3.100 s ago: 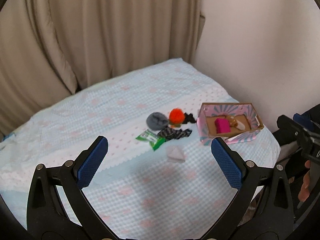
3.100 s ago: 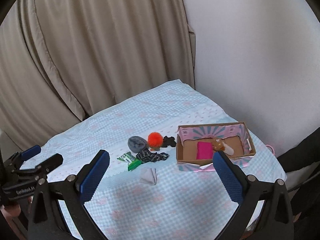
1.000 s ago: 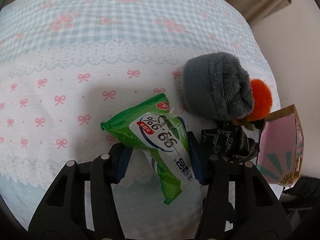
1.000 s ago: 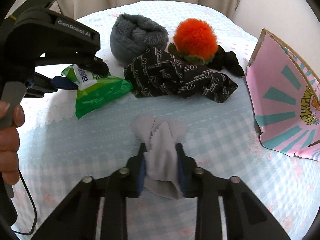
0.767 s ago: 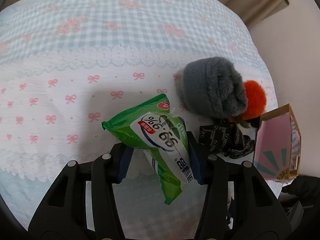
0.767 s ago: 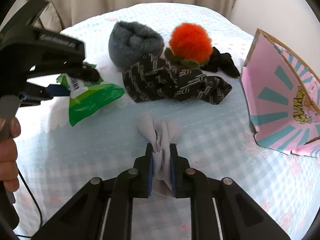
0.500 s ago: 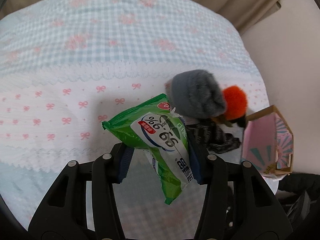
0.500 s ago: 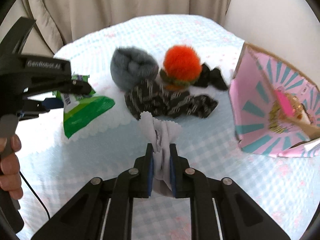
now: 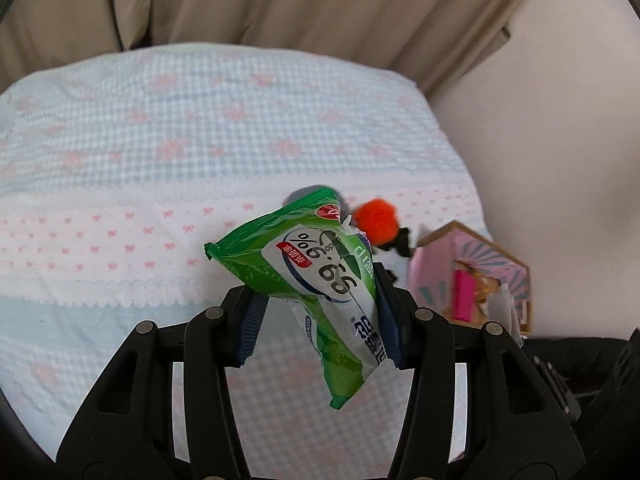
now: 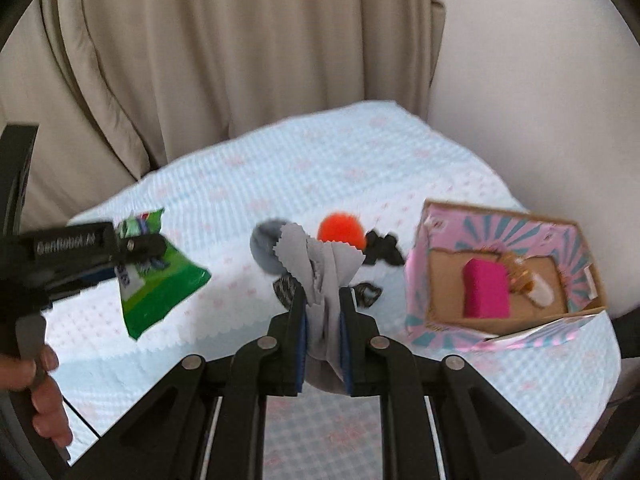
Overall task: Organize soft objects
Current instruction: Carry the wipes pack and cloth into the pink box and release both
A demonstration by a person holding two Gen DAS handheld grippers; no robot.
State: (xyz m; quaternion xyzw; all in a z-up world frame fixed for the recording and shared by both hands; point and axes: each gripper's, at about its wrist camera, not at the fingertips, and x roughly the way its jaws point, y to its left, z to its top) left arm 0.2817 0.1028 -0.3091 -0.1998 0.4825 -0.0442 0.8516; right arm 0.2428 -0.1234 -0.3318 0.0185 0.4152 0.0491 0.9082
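My left gripper (image 9: pixel 316 308) is shut on a green wet-wipes pack (image 9: pixel 316 276) and holds it above the bed; the pack also shows in the right wrist view (image 10: pixel 160 284). My right gripper (image 10: pixel 323 312) is shut on a crumpled grey cloth (image 10: pixel 320 276), lifted off the bed. On the bed lie a grey fuzzy ball (image 10: pixel 262 248), an orange pompom (image 10: pixel 340 230), a black patterned cloth (image 10: pixel 366 292) and a small black item (image 10: pixel 384 250). A pink cardboard box (image 10: pixel 444 216) at the right holds a magenta block (image 10: pixel 486 288) and a small toy.
The bed has a blue checked cover with pink bows (image 9: pixel 160 128). Beige curtains (image 10: pixel 240 60) hang behind it and a white wall (image 10: pixel 540 80) stands at the right. The bed's edge runs just past the box.
Both grippers have risen and pulled back from the bed, carrying the wipes pack and the grey cloth. The box's inside has come into view.
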